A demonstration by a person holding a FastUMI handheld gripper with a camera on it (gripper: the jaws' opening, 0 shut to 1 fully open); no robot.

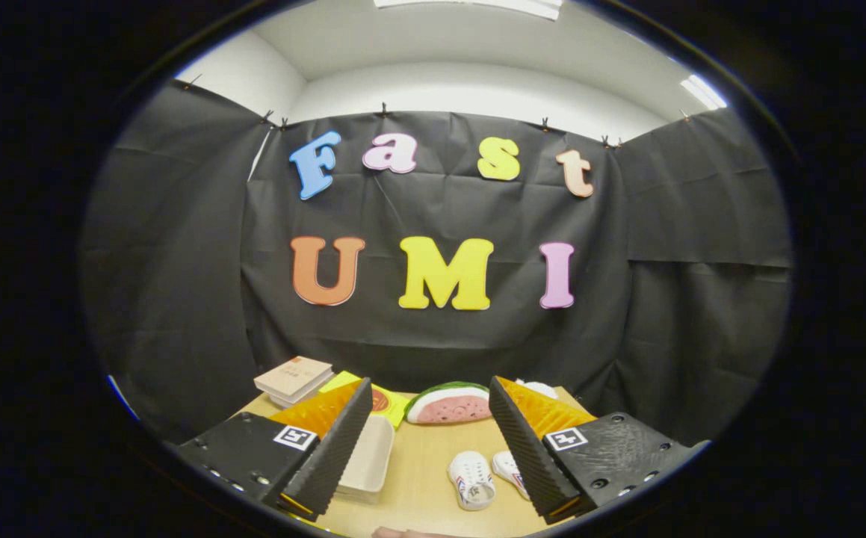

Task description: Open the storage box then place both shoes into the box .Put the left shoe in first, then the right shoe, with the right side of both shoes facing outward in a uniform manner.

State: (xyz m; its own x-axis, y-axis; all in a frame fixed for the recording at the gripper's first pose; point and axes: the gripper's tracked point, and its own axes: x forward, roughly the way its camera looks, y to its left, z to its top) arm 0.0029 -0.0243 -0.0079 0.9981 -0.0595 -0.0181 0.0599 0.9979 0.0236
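Gripper view: your gripper (pixel 430 441) hangs above the wooden table (pixel 421 463), fingers spread wide, jaws released, nothing between them but open tabletop. The storage box (pixel 367 457), a pale rectangular bin, sits at about 8 o'clock from the gap, tucked right against the inner edge of your left finger, partly hidden by it; can't tell if a lid is on. Two white shoes (pixel 486 478) lie side by side on the table at about 5 o'clock from the gap, close to your right finger; the right-hand one is half covered by that finger. Both shoes are outside the box. Beyond the fingertips at 12 o'clock sits a watermelon-slice toy (pixel 449 404). At 11 o'clock, a stack of books (pixel 293 378) rests at the table's far left corner, with a yellow-green card (pixel 389 402) just beside it, behind your left fingertip. A small white object (pixel 538 388) peeks over your right fingertip at 1 o'clock; too hidden to identify.
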